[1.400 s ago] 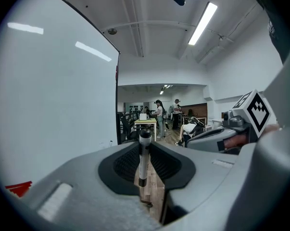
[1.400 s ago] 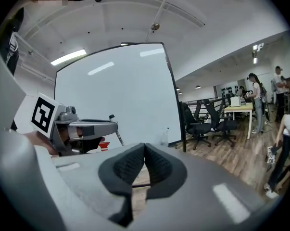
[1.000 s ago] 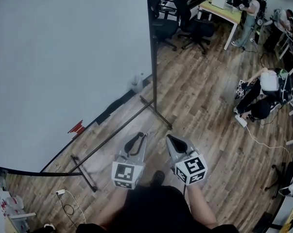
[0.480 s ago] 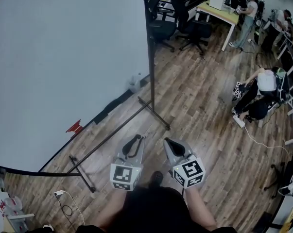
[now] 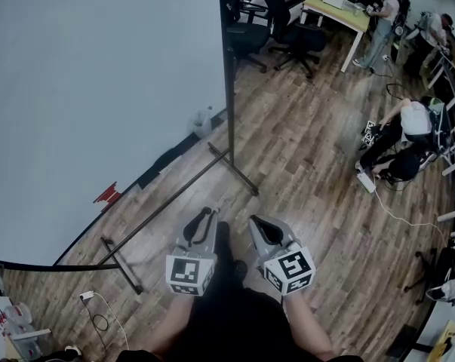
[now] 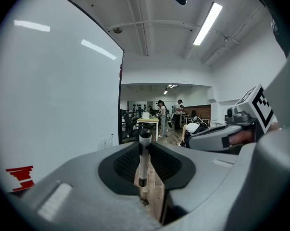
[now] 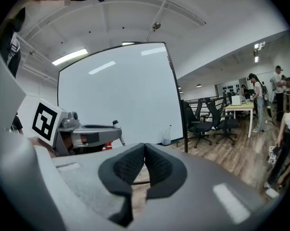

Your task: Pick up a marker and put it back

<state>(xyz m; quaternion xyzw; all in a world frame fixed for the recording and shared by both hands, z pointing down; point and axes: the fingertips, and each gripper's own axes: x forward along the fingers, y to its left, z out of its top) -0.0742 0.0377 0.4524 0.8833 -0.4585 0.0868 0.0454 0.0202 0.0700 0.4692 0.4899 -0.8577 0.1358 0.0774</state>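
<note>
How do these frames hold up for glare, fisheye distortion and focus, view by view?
Head view: even light, with heavy fisheye bowing the lower edge of the large white whiteboard. Left gripper view: the ceiling strip light reflects as streaks on the board, and the white black-capped marker is clearly readable. Right gripper view: dark circular vignette and mild board glare.

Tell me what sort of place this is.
Probably an open office or lab workspace: a large whiteboard on a stand, office chairs and a desk at the far end, all on a wood floor.
</note>
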